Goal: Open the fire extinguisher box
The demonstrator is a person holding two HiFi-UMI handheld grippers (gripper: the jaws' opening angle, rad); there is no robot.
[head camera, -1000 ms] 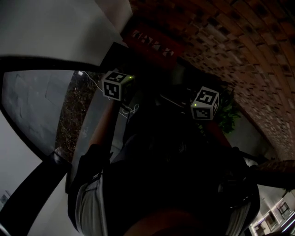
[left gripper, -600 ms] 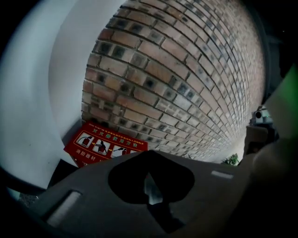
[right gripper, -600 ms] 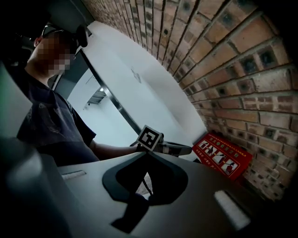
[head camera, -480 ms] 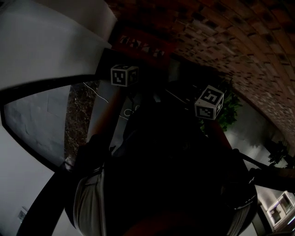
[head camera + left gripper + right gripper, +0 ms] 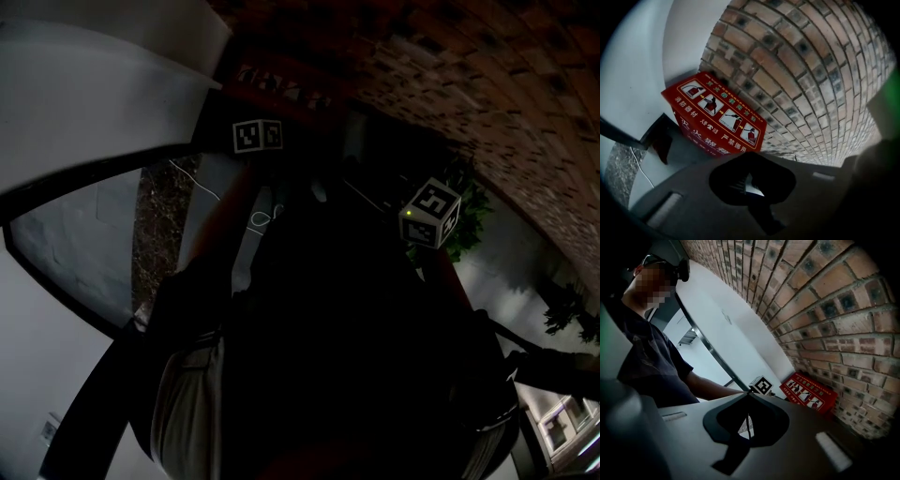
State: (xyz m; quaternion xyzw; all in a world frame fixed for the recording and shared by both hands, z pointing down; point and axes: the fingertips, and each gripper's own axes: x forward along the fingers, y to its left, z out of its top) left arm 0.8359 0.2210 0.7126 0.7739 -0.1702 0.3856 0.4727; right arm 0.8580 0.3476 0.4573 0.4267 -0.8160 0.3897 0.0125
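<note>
Now you are on the approach to the fire extinguisher box point(image 5: 715, 119).
It sits at the foot of the brick wall point(image 5: 811, 70), ahead of your left claw point(image 5: 747, 185); that and the right claw point(image 5: 746, 420) are closed on nothing. Next, find a lid edge or latch: none shows, and the head view is very dark.

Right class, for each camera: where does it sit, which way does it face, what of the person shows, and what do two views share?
Head view: on the person's head, facing steeply down; shows torso, two marker cubes, brick wall.
Left gripper view: on the left gripper, along its shut jaws toward the red fire extinguisher box; no body part identifiable.
Right gripper view: on the right gripper, jaws shut, facing along the wall; torso and forearm show.
Shared: both gripper views show the box.
</note>
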